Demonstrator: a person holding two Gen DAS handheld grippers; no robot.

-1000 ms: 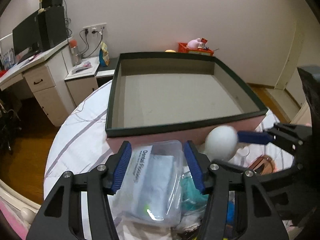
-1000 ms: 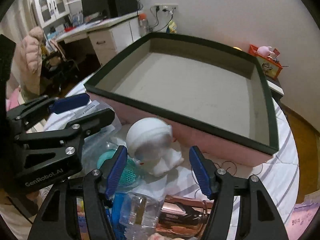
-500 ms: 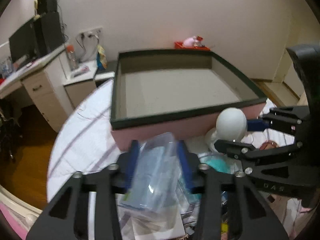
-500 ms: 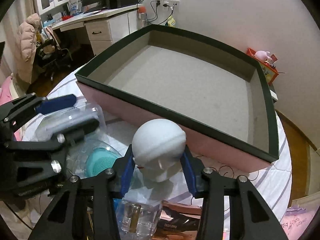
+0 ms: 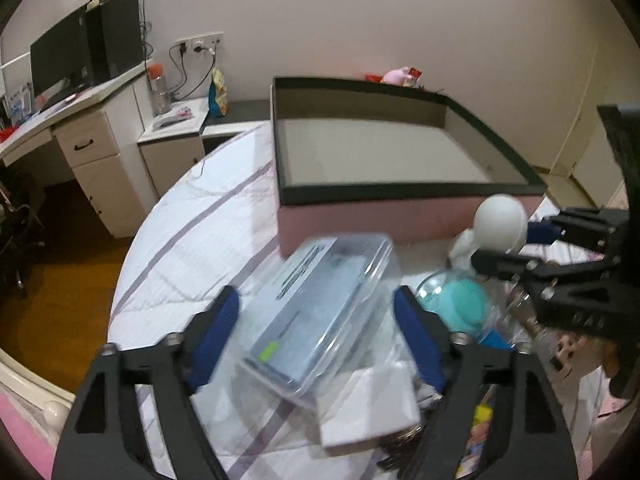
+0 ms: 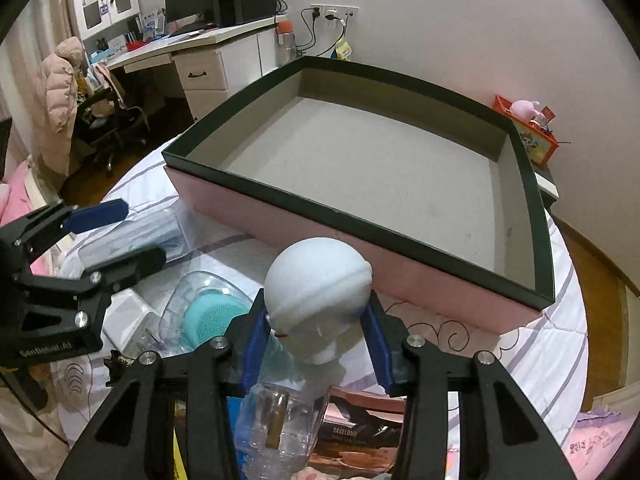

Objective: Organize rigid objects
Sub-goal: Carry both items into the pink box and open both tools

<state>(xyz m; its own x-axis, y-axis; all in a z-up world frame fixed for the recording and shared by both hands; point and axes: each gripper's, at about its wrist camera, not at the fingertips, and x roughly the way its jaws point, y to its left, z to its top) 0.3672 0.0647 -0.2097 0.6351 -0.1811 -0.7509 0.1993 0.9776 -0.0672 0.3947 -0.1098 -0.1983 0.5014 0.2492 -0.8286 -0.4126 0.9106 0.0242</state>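
A large empty box (image 6: 400,168) with a dark green rim and pink sides stands on the striped bed; it also shows in the left wrist view (image 5: 384,148). My right gripper (image 6: 318,336) is shut on a white round-headed figurine (image 6: 318,304) and holds it lifted in front of the box's near wall; the figurine shows at the right of the left wrist view (image 5: 498,226). My left gripper (image 5: 316,332) is open, its blue pads on either side of a clear plastic case (image 5: 320,312) holding a labelled pack, not touching it.
A clear dome over a teal silicone brush (image 6: 212,316), a clear bottle (image 6: 280,432) and a book (image 6: 352,428) lie in the pile near the grippers. A white flat box (image 5: 368,404) lies under the clear case. A desk (image 5: 80,128) with a monitor stands left.
My right gripper closed on the white figurine and lifted it. My left gripper closed around the clear case half a second ago and now stands open again, and the case lies tilted.
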